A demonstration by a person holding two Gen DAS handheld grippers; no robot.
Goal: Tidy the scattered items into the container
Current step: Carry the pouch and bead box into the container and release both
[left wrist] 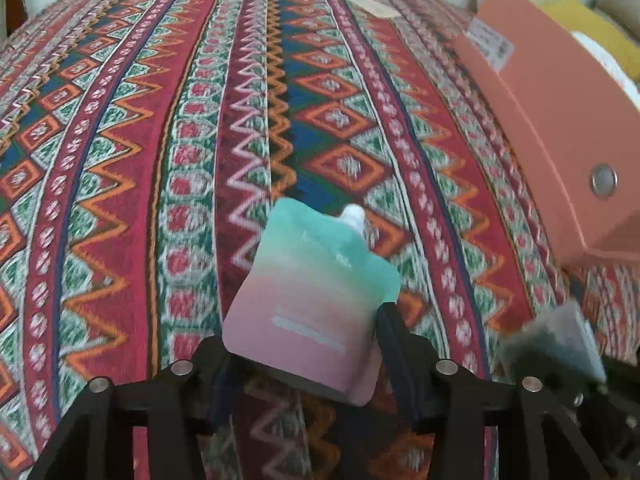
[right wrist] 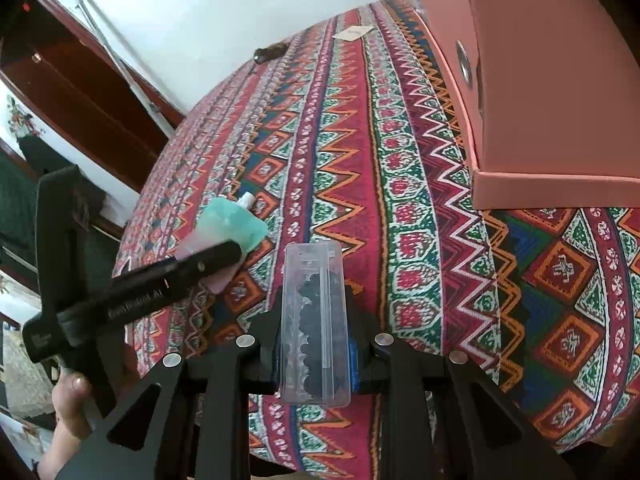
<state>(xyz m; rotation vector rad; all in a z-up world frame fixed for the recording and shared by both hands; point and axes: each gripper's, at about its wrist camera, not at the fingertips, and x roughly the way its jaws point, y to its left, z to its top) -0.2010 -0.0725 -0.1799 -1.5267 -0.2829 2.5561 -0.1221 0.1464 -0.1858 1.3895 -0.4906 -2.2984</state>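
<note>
Here, tongs [right wrist: 314, 332] pinch a clear ribbed case [right wrist: 314, 320].

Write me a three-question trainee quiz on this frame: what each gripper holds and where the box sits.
1. True or false: the left gripper is shut on the teal-and-pink spout pouch.
2. What does the right gripper hold? A) a white card B) a clear plastic case with dark contents C) nothing
3. Fill in: in the left wrist view, the pink box stands to the ____ of the pouch on the patterned cloth.

Key: 1 true; 2 B, the clear plastic case; 3 right.
</note>
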